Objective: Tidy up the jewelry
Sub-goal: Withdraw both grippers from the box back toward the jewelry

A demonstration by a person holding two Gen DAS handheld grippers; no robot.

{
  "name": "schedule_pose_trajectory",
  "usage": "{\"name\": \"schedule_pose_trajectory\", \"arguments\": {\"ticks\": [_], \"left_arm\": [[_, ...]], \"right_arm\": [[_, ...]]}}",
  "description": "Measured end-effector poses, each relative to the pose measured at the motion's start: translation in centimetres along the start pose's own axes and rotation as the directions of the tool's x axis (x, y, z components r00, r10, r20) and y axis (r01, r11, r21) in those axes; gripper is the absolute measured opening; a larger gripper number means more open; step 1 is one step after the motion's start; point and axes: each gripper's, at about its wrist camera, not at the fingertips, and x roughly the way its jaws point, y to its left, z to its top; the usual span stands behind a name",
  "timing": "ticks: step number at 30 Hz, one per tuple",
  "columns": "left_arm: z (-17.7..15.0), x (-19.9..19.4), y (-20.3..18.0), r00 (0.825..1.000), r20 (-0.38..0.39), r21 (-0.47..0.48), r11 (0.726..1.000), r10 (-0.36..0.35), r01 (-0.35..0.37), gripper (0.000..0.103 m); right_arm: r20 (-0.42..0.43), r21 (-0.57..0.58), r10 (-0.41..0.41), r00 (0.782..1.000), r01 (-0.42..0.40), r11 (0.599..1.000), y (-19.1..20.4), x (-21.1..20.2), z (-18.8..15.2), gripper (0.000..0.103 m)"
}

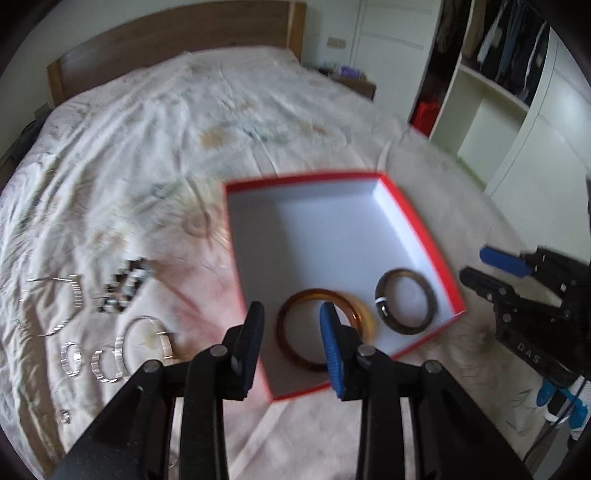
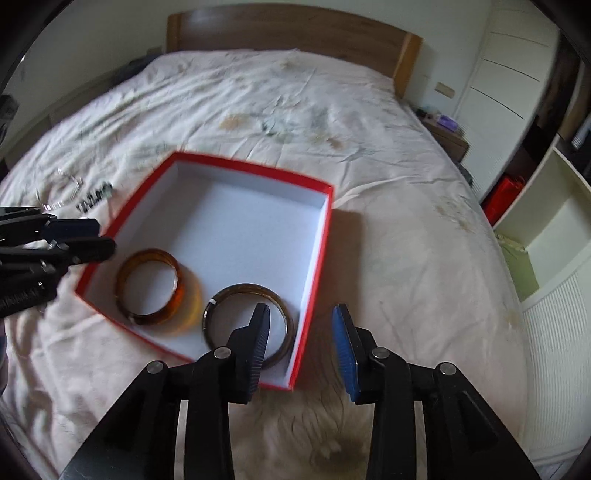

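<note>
A red box [image 1: 421, 229] with a white inside lies open on the bed. In it lie an amber bangle [image 1: 295, 354] and a dark brown bangle [image 1: 430, 295]. The box [image 2: 317, 266], amber bangle [image 2: 184, 291] and dark bangle [image 2: 240, 291] also show in the right wrist view. My left gripper [image 1: 291, 321] is open and empty above the box's near left corner. My right gripper [image 2: 301, 323] is open and empty over the box's near right edge. Silver bangles and rings [image 1: 147, 334] and a dark beaded bracelet [image 1: 125, 288] lie on the sheet left of the box.
The bed has a rumpled white floral sheet [image 1: 166, 147] and a wooden headboard [image 2: 295, 29]. An open wardrobe with shelves [image 1: 491, 85] stands to the right. A small nightstand [image 2: 447, 136] stands beside the bed.
</note>
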Motion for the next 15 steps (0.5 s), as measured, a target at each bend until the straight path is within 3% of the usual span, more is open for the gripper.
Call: {"name": "schedule_pose_trajectory", "arguments": {"ticks": [2, 7, 15], "left_arm": [[0.2, -2.8, 1.1, 0.999, 0.030, -0.011, 1.000, 0.015, -0.015, 0.030], [0.2, -11.0, 4.3, 0.987, 0.087, -0.003, 0.991, 0.133, -0.133, 0.030], [-3.8, -24.8, 9.4, 0.944, 0.186, -0.080, 0.962, 0.273, -0.262, 0.032]], "right_arm": [[0.019, 0.015, 0.006, 1.000, -0.006, 1.000, -0.1, -1.9, -0.2, 0.036], [0.093, 0.056, 0.040, 0.995, -0.045, 0.997, 0.1, -8.1, -0.7, 0.036], [0.214, 0.071, 0.079, 0.974, -0.096, 0.993, 1.9, -18.4, -2.3, 0.037]]}}
